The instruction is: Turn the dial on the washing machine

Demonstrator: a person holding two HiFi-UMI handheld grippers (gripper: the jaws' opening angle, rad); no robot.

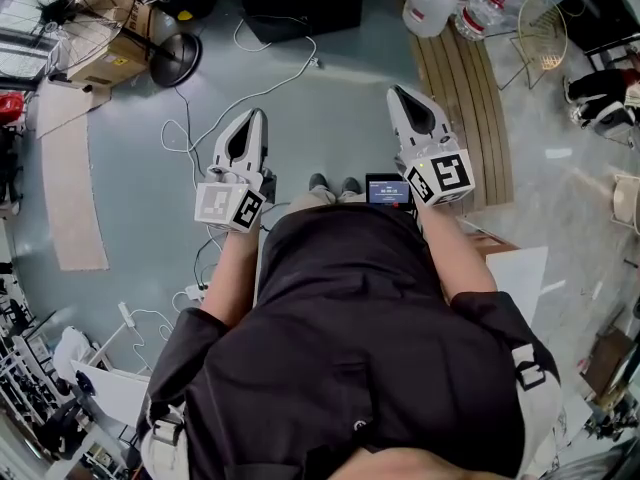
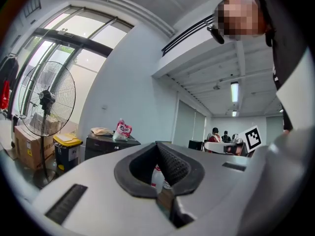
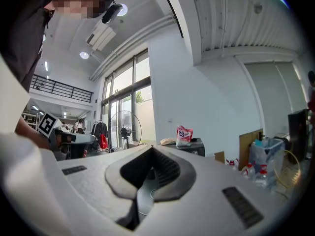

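No dial shows in any view. A dark box-shaped appliance (image 1: 303, 0) stands on the floor ahead of me; in the left gripper view it (image 2: 109, 146) carries a pink bag (image 2: 122, 130) on top. My left gripper (image 1: 259, 120) and right gripper (image 1: 398, 94) are held side by side at waist height, pointing forward and well short of that appliance. Both are shut with nothing between the jaws: in the left gripper view the left gripper (image 2: 158, 145) has its tips together, and so does the right gripper (image 3: 151, 149) in its own view.
A standing fan (image 1: 172, 58) and cardboard boxes (image 1: 100, 63) are at the far left, beside a yellow-lidded bin (image 2: 66, 151). White cables (image 1: 250, 93) trail over the floor. Water bottles (image 1: 440, 3) and a slatted wooden board (image 1: 465, 98) lie at the right. A small screen (image 1: 388, 190) sits at my waist.
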